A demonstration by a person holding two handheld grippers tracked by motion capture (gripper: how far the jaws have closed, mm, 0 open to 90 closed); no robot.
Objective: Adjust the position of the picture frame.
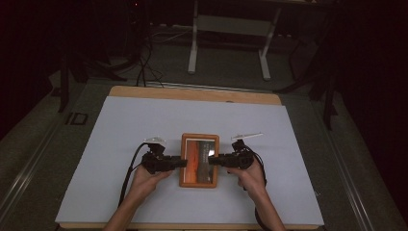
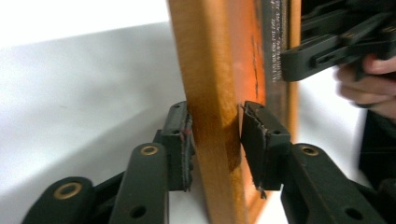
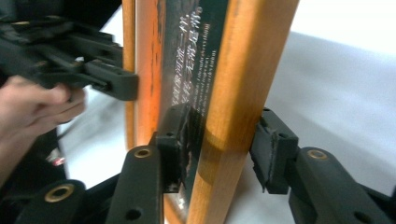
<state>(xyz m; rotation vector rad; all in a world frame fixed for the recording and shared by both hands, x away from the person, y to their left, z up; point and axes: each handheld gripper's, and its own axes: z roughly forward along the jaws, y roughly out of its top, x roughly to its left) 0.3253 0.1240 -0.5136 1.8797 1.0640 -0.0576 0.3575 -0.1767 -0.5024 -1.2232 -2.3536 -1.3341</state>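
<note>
A wooden picture frame (image 1: 199, 179) with a dark orange picture lies in the middle of the white table top (image 1: 144, 120). My left gripper (image 1: 183, 162) clamps its left rail, and my right gripper (image 1: 211, 161) clamps its right rail. In the left gripper view the two black pads (image 2: 180, 140) press on either face of the wooden rail (image 2: 210, 70), and the right gripper (image 2: 299, 60) grips the far rail. In the right gripper view the pads (image 3: 273, 149) pinch the near rail (image 3: 252, 56), one pad lying on the printed picture. The left gripper (image 3: 116, 86) holds the far side.
The white sheet covers a wooden table whose back edge (image 1: 192, 94) shows. Beyond it, on the dark floor, stand the white legs of another table (image 1: 193, 48) and some cables (image 1: 144, 67). Both forearms come in from the front edge.
</note>
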